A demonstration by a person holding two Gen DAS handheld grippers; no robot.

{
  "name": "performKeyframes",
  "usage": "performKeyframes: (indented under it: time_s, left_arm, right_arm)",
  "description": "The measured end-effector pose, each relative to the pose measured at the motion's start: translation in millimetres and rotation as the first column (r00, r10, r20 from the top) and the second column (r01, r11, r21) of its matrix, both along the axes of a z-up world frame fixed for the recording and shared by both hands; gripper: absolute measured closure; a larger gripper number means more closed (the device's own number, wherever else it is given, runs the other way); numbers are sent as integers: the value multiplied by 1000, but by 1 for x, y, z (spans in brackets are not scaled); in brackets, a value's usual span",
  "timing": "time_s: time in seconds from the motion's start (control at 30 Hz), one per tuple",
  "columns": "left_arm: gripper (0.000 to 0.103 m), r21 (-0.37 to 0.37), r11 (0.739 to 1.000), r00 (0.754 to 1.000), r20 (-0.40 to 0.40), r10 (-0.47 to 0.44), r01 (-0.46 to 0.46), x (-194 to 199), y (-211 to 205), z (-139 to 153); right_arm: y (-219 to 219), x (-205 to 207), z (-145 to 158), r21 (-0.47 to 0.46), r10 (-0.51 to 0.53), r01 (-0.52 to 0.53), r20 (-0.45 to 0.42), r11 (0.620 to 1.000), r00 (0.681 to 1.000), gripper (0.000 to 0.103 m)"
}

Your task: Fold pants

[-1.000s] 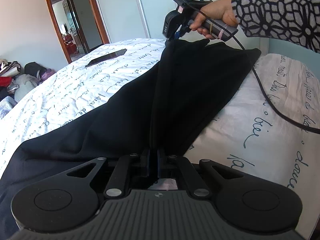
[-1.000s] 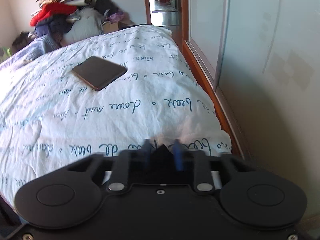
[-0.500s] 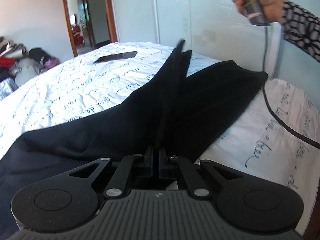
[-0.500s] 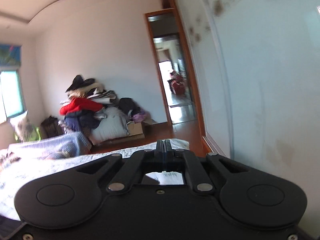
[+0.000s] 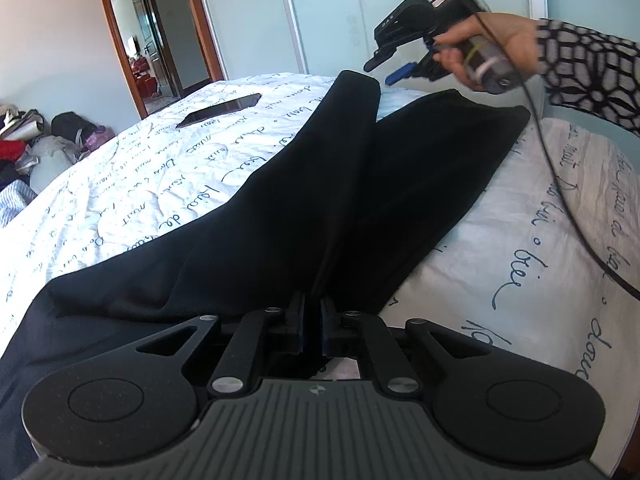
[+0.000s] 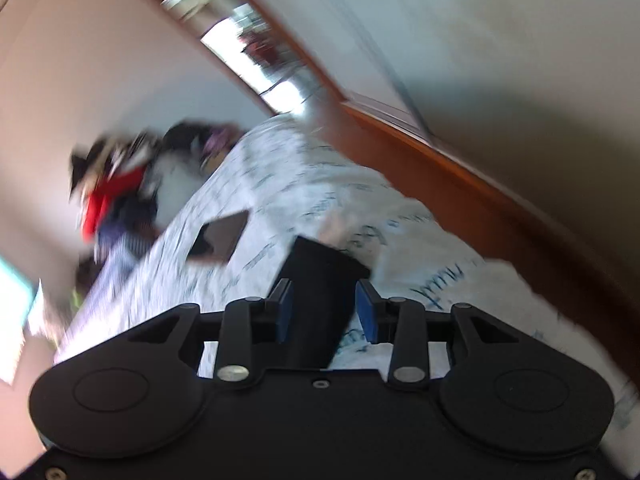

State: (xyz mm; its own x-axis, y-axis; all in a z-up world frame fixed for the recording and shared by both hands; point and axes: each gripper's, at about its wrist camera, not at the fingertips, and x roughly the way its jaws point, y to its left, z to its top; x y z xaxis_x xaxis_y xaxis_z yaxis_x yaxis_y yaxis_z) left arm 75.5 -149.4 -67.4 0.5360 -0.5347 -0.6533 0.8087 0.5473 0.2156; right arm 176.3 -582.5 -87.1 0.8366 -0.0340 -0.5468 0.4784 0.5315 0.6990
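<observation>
Black pants lie along the white bed, one leg folded over the other, their hem ends at the far side. My left gripper is shut on the near edge of the pants. My right gripper, held in a hand, hovers open above the far hem. In the right wrist view the right gripper is open, its blue pads apart, with the black hem end lying on the bed below between them. That view is blurred.
The bed has a white quilt with blue script. A dark tablet lies on it far left, also in the right wrist view. A clothes pile is beyond the bed. A cable trails over the right side. Wardrobe doors stand behind.
My right gripper let go of the pants leg end, which dropped flat onto the bed, and opened; it now hovers above the hem. My left gripper kept its hold.
</observation>
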Motion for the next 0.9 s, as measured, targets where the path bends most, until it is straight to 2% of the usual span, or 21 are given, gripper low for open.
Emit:
performKeyframes:
  time_s: [0.07,0.2,0.27,0.33,0.5,0.63,0.67,0.8,0.9]
  left_arm:
    - [87,-1,1000,1000,2,-1,1,0,0,-2]
    - [87,0,1000,1000,1,2,-2,1,-2,-3]
    - [87,0,1000,1000,-3,2,-2,2,-2,-2]
    - [87,-6,1000,1000,-8,3,-3,1,-1,-2]
    - [87,-3,1000,1000,-2,6,-6,2,-3,-4]
    - [87,-16,1000,1000,-21,18,-18,6,-3,-2]
    - [95,-25,999,999,-30,26,-26,7,-2,-1]
    - [101,-67,997,998,-60,31,-35,14,8,8]
    - [101,-98,995,996,-83,16,-24,16,15,16]
  right_arm:
    - [-4,-3,-13,72,-15,14,13,997,1000,63]
    - [-7,2,-18,115,-26,18,66,993,997,63]
    - [-3,4,-7,53,-10,6,61,999,998,86]
    - [4,5,11,-23,28,-26,74,999,997,90]
    - [27,16,47,-161,82,-64,104,985,991,93]
    - [31,18,66,-173,90,-62,159,983,983,94]
    - [31,16,70,-169,82,-52,178,984,981,94]
    - [31,-17,89,-157,46,3,306,988,951,94]
    - [36,-64,94,-181,24,41,340,983,940,95]
